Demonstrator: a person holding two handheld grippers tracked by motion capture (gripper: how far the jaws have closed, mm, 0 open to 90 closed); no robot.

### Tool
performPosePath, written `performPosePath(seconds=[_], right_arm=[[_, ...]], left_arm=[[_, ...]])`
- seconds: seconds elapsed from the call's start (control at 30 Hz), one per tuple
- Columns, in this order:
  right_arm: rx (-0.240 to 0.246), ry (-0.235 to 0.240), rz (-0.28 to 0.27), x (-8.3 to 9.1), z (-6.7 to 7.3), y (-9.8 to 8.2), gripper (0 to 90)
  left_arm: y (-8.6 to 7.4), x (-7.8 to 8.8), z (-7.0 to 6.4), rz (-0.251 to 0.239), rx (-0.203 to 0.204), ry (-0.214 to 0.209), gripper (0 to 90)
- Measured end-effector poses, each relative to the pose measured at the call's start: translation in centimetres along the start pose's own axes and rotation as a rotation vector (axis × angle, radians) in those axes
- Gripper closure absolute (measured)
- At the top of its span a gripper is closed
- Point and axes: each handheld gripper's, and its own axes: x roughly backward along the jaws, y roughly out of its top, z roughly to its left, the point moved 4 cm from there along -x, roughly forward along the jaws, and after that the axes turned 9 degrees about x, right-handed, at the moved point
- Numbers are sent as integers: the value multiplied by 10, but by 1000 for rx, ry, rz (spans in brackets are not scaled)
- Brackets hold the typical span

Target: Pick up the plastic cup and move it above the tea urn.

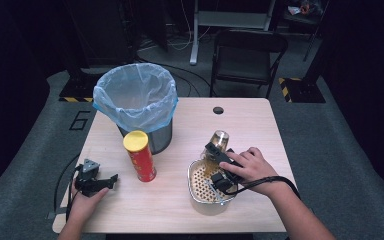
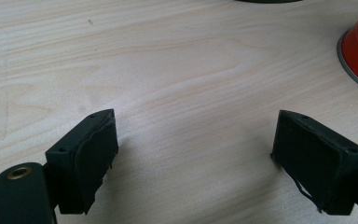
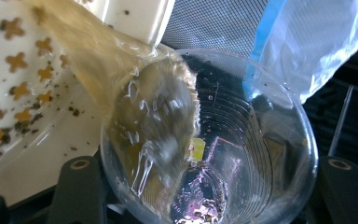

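Clear ribbed plastic cup [image 3: 242,140], tilted, clamped by right gripper [image 1: 219,162], spills brownish liquid into perforated strainer [image 1: 200,187]; cup base cut off. Left gripper [image 2: 196,144] wide, empty.

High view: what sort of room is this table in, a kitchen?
More likely a lab or studio: a small wooden table on grey carpet in a dark room, cables trailing on the floor, a folding chair behind it.

We see the desk [image 1: 180,210] lit evenly from overhead while the room around it lies dark and soft-focused. In the right gripper view the pouring liquid [image 3: 135,121] blurs and glints; the left gripper view shows faint shadows beneath its jaws.
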Motion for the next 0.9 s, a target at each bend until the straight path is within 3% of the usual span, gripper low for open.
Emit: performPosePath(seconds=[0.1,0.17,0.27,0.53,0.6,0.77,0.8,0.83,0.87,0.9], right_arm=[[55,5,11,1,1,5,366],[64,6,19,2,2,6,365],[46,-3,27,2,2,7,363],[60,-18,25,3,-2,8,360],[84,16,32,4,0,9,359],[89,11,25,4,0,10,358],[80,15,19,3,1,10,358],[-19,-16,-7,1,5,14,358],[75,6,25,4,1,11,357],[77,7,27,4,1,11,357]], left_arm=[[0,0,0,0,0,0,137],[0,0,0,-2,-4,1,137],[0,0,0,-2,-5,1,137],[0,0,0,-2,-3,0,137],[0,0,0,-2,-4,1,137],[0,0,0,-2,-5,1,137],[0,0,0,-2,-3,0,137],[0,0,0,-2,-4,0,137],[0,0,0,-3,-4,0,137],[0,0,0,-1,-5,1,137]])
